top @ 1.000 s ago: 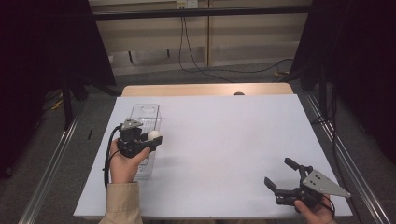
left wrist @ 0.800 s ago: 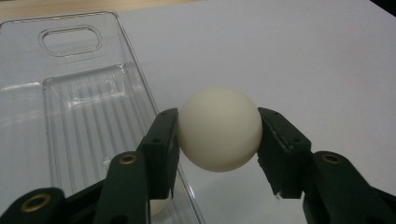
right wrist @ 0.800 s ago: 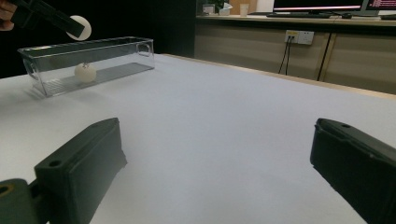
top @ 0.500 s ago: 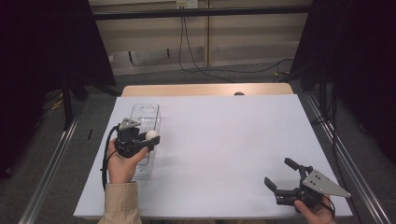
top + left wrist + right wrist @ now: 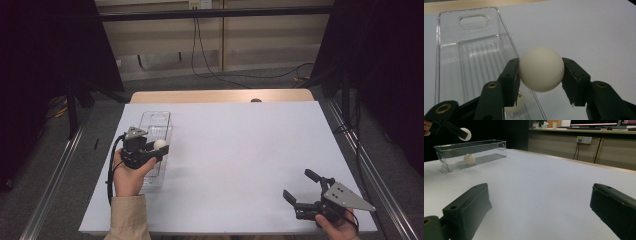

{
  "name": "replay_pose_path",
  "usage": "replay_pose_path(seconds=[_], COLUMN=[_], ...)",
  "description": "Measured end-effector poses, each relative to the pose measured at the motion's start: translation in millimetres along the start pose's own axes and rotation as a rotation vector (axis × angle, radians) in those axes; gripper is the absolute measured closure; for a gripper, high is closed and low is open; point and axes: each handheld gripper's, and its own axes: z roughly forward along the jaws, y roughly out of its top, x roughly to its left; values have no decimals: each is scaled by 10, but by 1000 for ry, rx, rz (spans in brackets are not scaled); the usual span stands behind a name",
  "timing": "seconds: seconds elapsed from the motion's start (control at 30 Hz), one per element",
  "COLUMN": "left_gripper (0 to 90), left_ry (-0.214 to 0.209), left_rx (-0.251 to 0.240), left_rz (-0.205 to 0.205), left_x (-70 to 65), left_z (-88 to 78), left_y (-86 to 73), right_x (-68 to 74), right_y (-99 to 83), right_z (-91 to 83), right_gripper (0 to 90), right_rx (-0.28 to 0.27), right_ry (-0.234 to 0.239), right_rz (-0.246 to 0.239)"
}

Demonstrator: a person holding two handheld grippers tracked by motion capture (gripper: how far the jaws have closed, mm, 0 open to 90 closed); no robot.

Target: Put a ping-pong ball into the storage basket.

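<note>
My left gripper [image 5: 161,148] pinches 1 white ball [image 5: 541,68] above the clear bin's [image 5: 156,121] right wall, near the worktop's left edge. I'd shift it over the bin floor, clear of the ball inside [image 5: 469,158], before releasing. Right gripper [image 5: 304,190] jaws spread, idle.

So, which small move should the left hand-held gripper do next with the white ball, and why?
Probably shift it a little sideways over the clear tray, then open. The left hand-held gripper is shut on the white ball, which hangs above the tray's long side wall rather than its middle. A second ball already lies inside. The right hand-held gripper waits open, far off.
</note>
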Motion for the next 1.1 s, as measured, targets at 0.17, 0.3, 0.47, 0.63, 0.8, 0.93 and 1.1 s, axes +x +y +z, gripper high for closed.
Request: replay_pose_path(seconds=[0.17,0.3,0.47,0.63,0.8,0.93,1.1], left_gripper=[510,510,510,510,511,510,510], left_ry=[0,3,9,15,19,24,32], left_rx=[-6,1,4,-1,-2,0,-3], left_rz=[-6,2,2,-1,0,-2,-7], left_x=[1,17,27,33,45,56,84], left_z=[3,-7,-1,-6,-15,-19,-27], left_y=[-4,-7,-14,-16,-19,-27,-39], right_x=[1,-1,2,1,1,3,2], right_y=[0,0,2,1,1,1,1], right_z=[2,-1,-3,-2,-3,-1,-3], right_gripper=[19,19,19,19,19,19,19], right_rx=[-1,0,0,0,0,1,1], right_ry=[2,1,0,1,0,2,2], right_rz=[0,-1,-1,-3,-2,-3,-4])
